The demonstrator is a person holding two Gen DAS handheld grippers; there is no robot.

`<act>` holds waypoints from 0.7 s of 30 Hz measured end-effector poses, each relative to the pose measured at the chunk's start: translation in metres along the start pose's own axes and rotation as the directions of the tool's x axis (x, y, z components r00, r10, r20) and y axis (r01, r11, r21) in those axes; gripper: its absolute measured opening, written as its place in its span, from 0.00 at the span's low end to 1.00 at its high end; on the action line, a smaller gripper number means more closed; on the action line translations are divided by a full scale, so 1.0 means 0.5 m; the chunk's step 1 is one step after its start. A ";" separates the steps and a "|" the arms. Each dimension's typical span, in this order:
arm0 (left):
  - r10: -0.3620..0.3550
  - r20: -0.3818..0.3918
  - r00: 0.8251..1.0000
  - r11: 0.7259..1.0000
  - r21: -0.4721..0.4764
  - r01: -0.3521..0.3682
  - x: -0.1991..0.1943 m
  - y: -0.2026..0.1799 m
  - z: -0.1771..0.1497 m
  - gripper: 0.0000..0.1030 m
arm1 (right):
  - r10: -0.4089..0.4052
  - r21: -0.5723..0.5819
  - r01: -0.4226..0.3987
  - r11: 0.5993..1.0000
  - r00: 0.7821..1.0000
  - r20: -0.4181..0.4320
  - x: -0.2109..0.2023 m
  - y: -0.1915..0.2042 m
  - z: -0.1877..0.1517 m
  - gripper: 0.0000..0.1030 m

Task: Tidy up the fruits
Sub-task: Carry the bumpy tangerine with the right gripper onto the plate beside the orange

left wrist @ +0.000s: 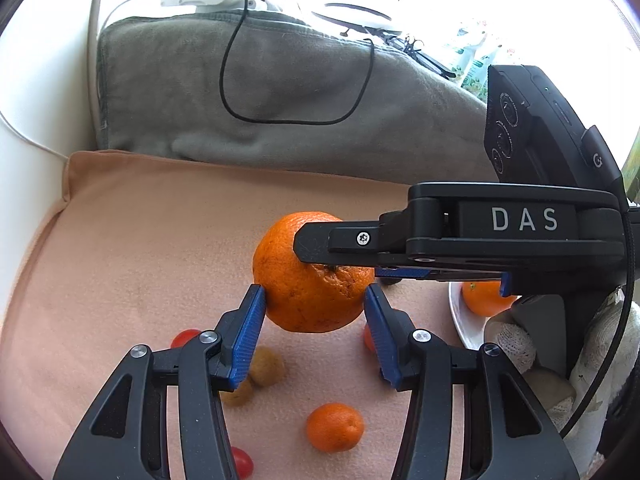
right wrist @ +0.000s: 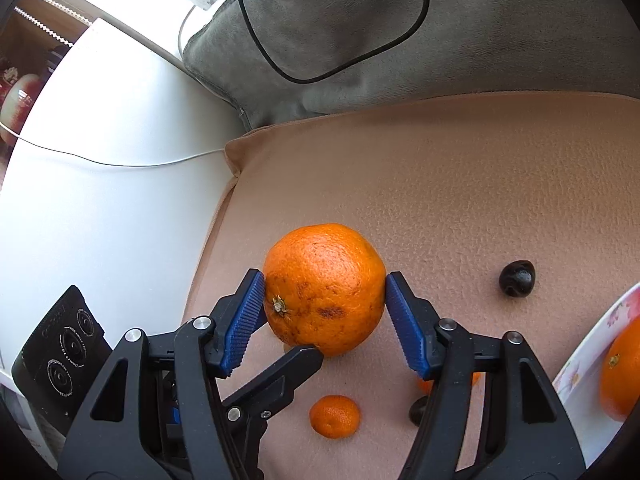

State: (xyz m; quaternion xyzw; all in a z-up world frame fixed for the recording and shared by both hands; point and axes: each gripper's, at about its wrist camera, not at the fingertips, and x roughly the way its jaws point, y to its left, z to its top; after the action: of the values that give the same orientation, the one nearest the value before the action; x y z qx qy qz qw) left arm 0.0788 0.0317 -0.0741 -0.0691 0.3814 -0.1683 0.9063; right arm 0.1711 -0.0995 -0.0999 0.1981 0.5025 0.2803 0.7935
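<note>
In the left wrist view, the left gripper [left wrist: 314, 306] is clamping the large orange [left wrist: 310, 276] between its blue pads, above the peach cloth [left wrist: 132, 248], while the right gripper's finger is crossing over its top; a plate [left wrist: 460, 320] is waiting at right. In the right wrist view, the right gripper [right wrist: 325, 312] is squeezing that same orange [right wrist: 324, 288]; both should probably be travelling together, evenly, toward the plate [right wrist: 576, 372]. The plate is cut off, and small fruits below are partly hidden.
</note>
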 end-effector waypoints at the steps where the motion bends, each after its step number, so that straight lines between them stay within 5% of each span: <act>1: -0.005 0.003 1.000 1.000 0.004 0.005 -0.004 -0.007 -0.002 0.49 | 0.000 0.003 0.000 1.000 1.000 0.006 -0.009 -0.002 -0.003 0.63; 21: -0.140 0.013 0.990 0.984 0.115 0.137 -0.063 -0.198 -0.063 0.49 | -0.055 0.057 0.048 0.997 0.991 0.126 -0.216 -0.079 -0.137 0.63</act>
State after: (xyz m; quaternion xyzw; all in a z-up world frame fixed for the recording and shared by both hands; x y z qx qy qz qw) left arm 0.0108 -0.0494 -0.0497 -0.0454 0.3559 -0.2517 0.8988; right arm 0.0819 -0.1967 -0.0779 0.2239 0.4632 0.2330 0.8252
